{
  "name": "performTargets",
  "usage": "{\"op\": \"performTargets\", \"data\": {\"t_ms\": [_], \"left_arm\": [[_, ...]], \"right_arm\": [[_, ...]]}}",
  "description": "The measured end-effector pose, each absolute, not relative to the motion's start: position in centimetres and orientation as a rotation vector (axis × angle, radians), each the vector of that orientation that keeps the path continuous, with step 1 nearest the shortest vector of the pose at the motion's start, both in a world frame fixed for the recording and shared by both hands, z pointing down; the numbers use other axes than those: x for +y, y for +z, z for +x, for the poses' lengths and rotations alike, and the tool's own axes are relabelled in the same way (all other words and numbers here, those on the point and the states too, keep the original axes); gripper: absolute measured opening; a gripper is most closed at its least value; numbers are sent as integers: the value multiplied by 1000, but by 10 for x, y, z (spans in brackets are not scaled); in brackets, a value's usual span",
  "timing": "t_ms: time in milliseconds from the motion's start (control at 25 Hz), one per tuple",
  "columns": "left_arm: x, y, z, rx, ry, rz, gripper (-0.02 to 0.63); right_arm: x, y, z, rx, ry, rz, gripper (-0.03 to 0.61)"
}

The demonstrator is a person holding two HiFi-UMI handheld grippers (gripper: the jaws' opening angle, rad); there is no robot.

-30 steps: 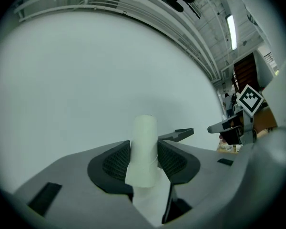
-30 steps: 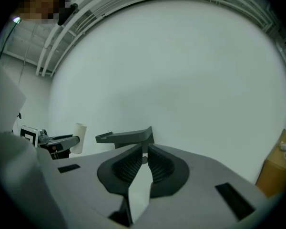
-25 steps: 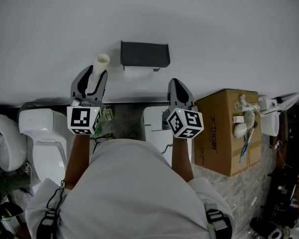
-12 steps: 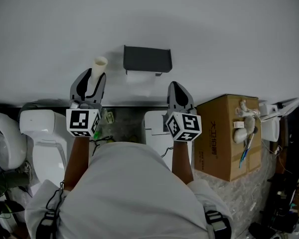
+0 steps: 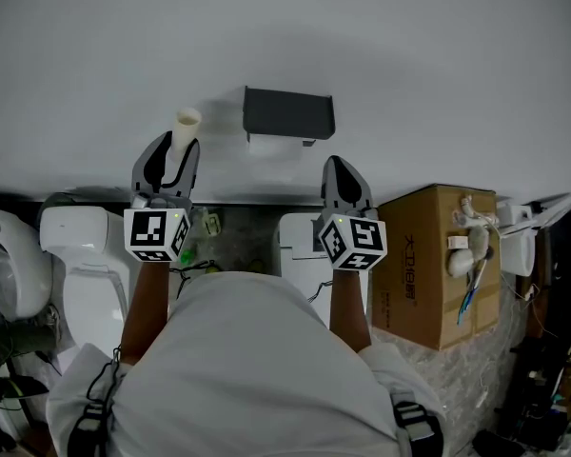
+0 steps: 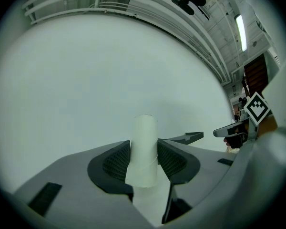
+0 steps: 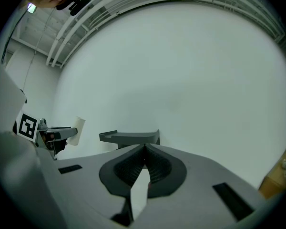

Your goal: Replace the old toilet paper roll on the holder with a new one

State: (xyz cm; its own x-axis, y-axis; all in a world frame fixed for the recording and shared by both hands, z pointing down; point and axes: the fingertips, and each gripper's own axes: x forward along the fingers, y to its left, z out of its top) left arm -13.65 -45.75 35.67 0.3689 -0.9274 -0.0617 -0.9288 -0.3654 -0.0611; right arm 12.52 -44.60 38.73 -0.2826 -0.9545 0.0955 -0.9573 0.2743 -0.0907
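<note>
Cream cardboard tube (image 5: pixel 187 120), seemingly the spent core, stands pinched between the pads of the left gripper (image 5: pixel 174 152), just left of the dark holder (image 5: pixel 288 112) on the white wall (image 5: pixel 428 55). The right gripper (image 5: pixel 339 171) is closed on nothing, near the holder's right end. The old roll looks to be off. No fresh roll is in sight, so fitting one remains. A toilet (image 5: pixel 74 246) and a cardboard box (image 5: pixel 428 260) crowd the floor below, but nothing blocks the holder.
</note>
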Motion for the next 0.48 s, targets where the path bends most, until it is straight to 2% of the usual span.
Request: {"op": "performTargets", "data": {"t_ms": [480], "left_arm": [[-451,354,-136,1697,37,-2533,201]], "right_arm": [[-439,386,125,-2480,193,1875,6]]}}
